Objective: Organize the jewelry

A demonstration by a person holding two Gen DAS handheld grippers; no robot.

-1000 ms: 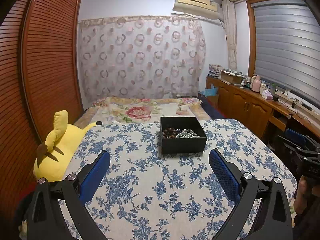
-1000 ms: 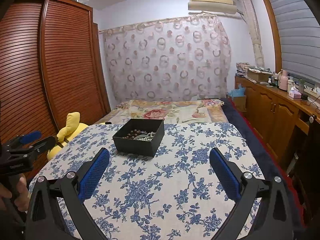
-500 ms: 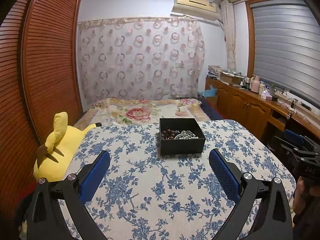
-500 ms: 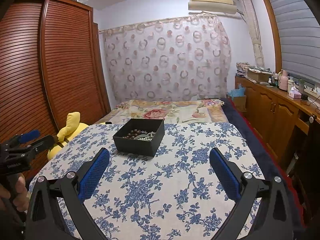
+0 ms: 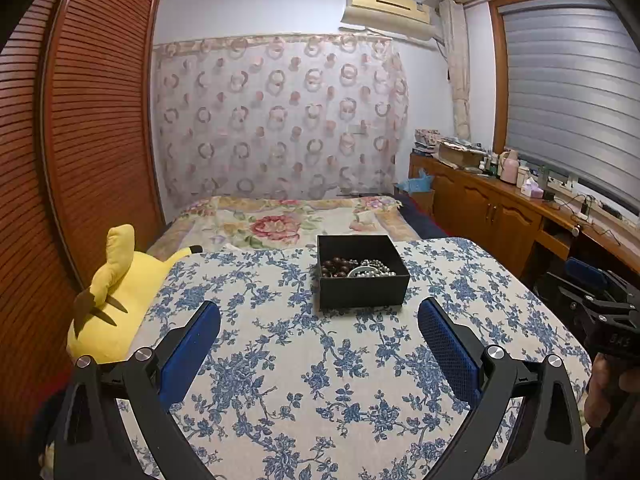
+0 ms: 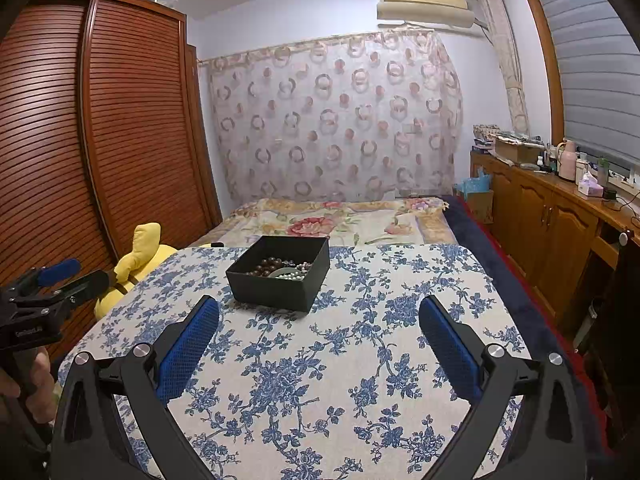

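Note:
A black open box [image 5: 362, 276] stands on the far half of the flowered tablecloth [image 5: 304, 380]. It holds dark brown beads [image 5: 334, 268], a pearl-like strand [image 5: 376, 270] and a pale ring. The box shows in the right wrist view [image 6: 280, 274] too. My left gripper [image 5: 319, 332] is open and empty, held above the table short of the box. My right gripper [image 6: 319, 332] is open and empty, to the right of the box. Each gripper shows at the edge of the other's view, the right gripper [image 5: 592, 300] in the left wrist view and the left gripper [image 6: 52, 284] in the right.
A yellow plush toy [image 5: 116, 296] lies off the table's left edge. A bed [image 5: 288, 220] stands beyond the table. A wooden wardrobe [image 5: 80, 140] is on the left. A cabinet with bottles [image 5: 508, 200] runs along the right wall.
Both grippers stay open. The left wrist view has shifted slightly, so the box sits a little higher and further left in it. The right wrist view is nearly unchanged.

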